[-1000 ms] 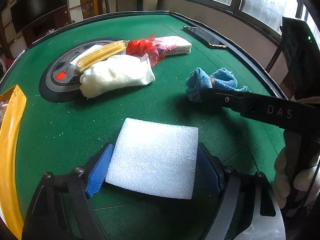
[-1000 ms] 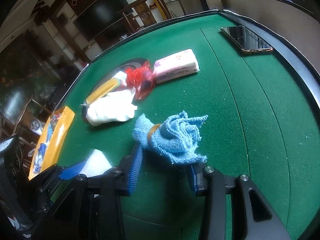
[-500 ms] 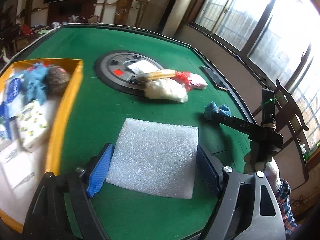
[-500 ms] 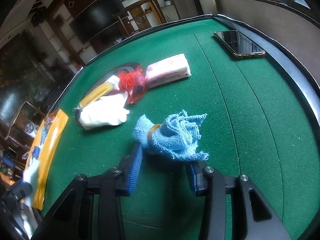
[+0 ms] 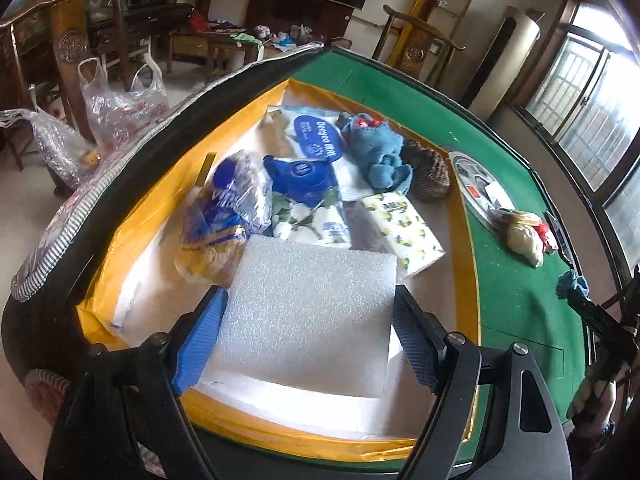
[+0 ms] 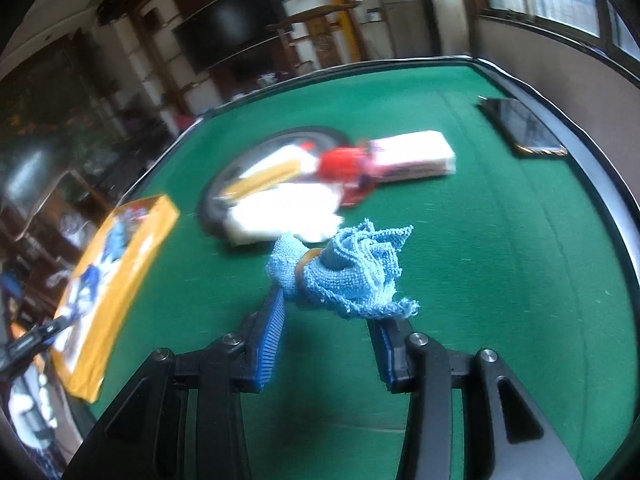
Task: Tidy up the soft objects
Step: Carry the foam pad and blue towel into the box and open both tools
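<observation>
My left gripper [image 5: 308,336] is shut on a white foam sheet [image 5: 308,312] and holds it over the near end of the yellow tray [image 5: 464,248]. The tray holds tissue packs, a blue plush and other soft items. My right gripper [image 6: 332,316] is shut on a rolled blue cloth [image 6: 348,268], held above the green table [image 6: 500,280]; the cloth also shows in the left wrist view [image 5: 573,285]. A white bag [image 6: 280,212], a red bag [image 6: 344,172] and a pink tissue pack [image 6: 412,154] lie by the table's round centre plate.
A black phone [image 6: 520,128] lies near the table's far right rim. The yellow tray [image 6: 120,264] sits at the table's left edge. Chairs, plastic bags and furniture stand on the floor beyond the table.
My left gripper has swung left with the foam sheet, from above the green felt to above the yellow tray. My right gripper has lifted the blue cloth slightly and turned left.
</observation>
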### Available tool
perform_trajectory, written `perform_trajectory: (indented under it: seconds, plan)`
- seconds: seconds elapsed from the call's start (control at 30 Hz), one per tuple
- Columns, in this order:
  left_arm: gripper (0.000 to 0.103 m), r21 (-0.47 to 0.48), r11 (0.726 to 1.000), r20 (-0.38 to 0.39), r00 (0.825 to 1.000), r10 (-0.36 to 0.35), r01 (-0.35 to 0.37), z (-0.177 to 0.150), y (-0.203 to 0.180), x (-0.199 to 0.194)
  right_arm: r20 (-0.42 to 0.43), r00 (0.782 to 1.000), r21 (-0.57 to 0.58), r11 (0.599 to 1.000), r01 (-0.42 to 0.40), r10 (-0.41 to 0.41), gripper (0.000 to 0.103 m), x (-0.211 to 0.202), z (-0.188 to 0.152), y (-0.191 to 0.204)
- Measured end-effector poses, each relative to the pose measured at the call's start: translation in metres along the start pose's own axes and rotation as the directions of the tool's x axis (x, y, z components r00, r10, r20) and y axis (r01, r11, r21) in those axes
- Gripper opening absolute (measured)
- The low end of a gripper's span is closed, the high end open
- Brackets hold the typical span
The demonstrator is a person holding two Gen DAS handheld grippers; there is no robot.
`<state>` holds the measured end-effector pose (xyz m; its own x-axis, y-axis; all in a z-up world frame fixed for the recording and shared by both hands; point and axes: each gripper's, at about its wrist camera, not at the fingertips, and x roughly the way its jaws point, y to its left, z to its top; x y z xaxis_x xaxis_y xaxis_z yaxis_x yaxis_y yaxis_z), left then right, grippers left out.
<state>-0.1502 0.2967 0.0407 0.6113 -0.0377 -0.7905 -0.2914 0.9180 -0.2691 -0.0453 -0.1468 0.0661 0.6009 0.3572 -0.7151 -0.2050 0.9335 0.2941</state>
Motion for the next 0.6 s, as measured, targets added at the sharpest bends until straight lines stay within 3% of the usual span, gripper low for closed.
perform_trajectory:
  seconds: [0.1, 0.27, 0.47, 0.6]
  plan:
    - [0.082, 0.028, 0.999, -0.016, 0.999, 0.043, -0.043, -0.001, -0.003, 0.009, -0.026, 0.999, -0.083, 0.996, -0.046, 0.044, 0.037, 0.005, 0.0, 0.041]
    - [0.082, -0.031, 0.999, 0.019, 0.999, -0.043, 0.043, 0.0, 0.014, -0.008, -0.088, 0.984, -0.18, 0.969, -0.169, 0.156, 0.037, 0.017, -0.005, 0.109]
    - [0.083, -0.051, 0.997, 0.093, 0.994, -0.058, 0.063, 0.004, 0.021, -0.032, -0.195, 0.951, -0.342, 0.892, -0.295, 0.24, 0.037, 0.037, -0.02, 0.198]
    - [0.083, -0.018, 0.999, 0.073, 0.997, -0.034, 0.035, 0.003, 0.016, -0.024, -0.252, 0.943, -0.446, 0.838, -0.313, 0.218, 0.037, 0.059, -0.038, 0.248]
